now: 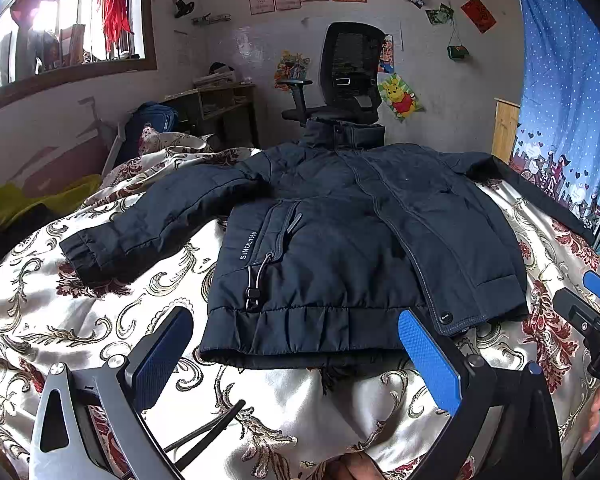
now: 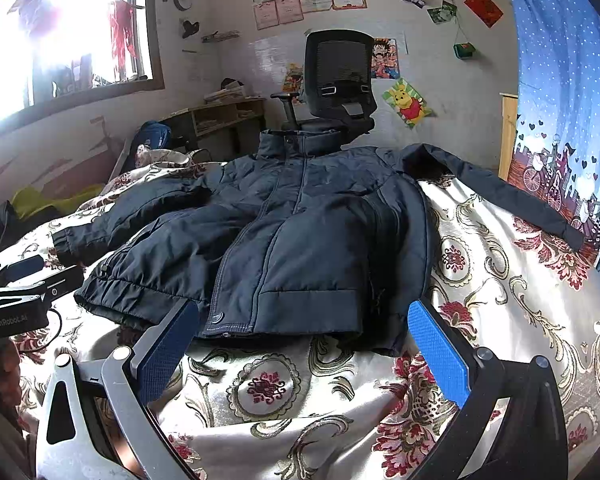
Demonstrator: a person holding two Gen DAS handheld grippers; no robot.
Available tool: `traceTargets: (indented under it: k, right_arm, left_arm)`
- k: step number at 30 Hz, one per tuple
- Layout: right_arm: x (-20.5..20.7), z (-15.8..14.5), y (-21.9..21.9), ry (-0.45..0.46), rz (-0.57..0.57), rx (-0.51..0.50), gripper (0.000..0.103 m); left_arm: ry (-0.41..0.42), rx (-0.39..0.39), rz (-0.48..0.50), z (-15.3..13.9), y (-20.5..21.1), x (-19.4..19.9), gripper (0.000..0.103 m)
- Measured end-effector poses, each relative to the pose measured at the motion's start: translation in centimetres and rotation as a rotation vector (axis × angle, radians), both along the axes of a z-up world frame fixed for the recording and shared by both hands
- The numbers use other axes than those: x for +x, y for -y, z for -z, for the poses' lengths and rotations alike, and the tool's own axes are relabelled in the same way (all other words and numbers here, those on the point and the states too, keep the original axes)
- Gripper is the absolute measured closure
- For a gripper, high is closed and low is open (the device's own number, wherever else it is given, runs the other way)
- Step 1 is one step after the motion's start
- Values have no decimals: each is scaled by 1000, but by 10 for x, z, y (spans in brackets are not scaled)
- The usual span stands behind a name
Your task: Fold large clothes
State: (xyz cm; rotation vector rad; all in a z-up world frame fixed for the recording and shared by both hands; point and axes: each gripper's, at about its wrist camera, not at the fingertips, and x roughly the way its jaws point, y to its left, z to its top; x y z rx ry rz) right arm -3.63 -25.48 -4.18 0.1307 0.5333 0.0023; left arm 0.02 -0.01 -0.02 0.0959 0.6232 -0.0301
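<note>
On bedspread (image 1: pixel 80 320) | jacket (image 1: pixel 340 240) just beyond left gripper (image 1: pixel 296 360) | empty, spread

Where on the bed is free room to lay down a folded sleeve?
Free: the quilt between the jacket hem and the right tongs, and right of the jacket under its far sleeve. Crowded: left side, with the other sleeve and left tongs.

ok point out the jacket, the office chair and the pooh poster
jacket (image 1: pixel 340 272): left wrist view, front panel near the hem
office chair (image 1: pixel 352 64): left wrist view, mesh backrest
pooh poster (image 2: pixel 409 103): right wrist view, the bear figure
</note>
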Motion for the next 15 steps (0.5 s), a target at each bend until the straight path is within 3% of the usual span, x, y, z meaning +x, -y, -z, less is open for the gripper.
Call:
traceTargets:
  k: [15]
  right_arm:
    - [1,4,3,-3,7,5,1]
  left_arm:
    - [1,0,-2,0,0,0,0]
